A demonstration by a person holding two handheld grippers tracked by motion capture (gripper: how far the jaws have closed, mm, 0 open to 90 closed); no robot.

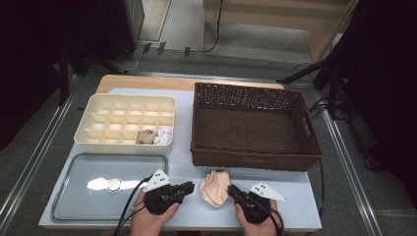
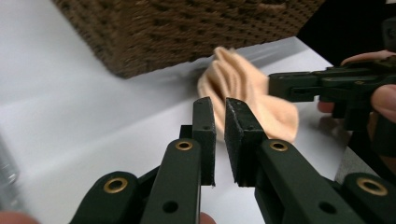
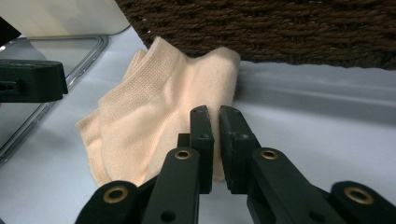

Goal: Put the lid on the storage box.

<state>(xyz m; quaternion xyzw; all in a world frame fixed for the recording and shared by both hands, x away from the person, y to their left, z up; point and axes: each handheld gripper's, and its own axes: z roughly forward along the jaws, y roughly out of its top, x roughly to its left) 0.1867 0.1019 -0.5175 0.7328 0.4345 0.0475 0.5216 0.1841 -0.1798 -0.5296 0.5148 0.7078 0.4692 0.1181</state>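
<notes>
A peach sock (image 1: 215, 188) lies crumpled on the white table, just in front of the brown wicker basket (image 1: 255, 160). My left gripper (image 1: 189, 186) is at the sock's left side, a short gap away. Its jaws (image 2: 219, 105) are shut with nothing between them. My right gripper (image 1: 230, 189) is at the sock's right edge, also shut. Its tips (image 3: 213, 112) sit over the sock (image 3: 159, 102), and only a thin slit shows between the jaws. In the left gripper view the sock (image 2: 243, 88) lies ahead, with the right gripper (image 2: 275, 86) reaching it from the right.
A cream divided organizer (image 1: 98, 142) stands at the back left, with a brown and a white rolled sock (image 1: 153, 136) in its front cells. A metal tray (image 1: 74, 206) lies at the front left. The basket is empty. A hand holds each gripper at the table's front edge.
</notes>
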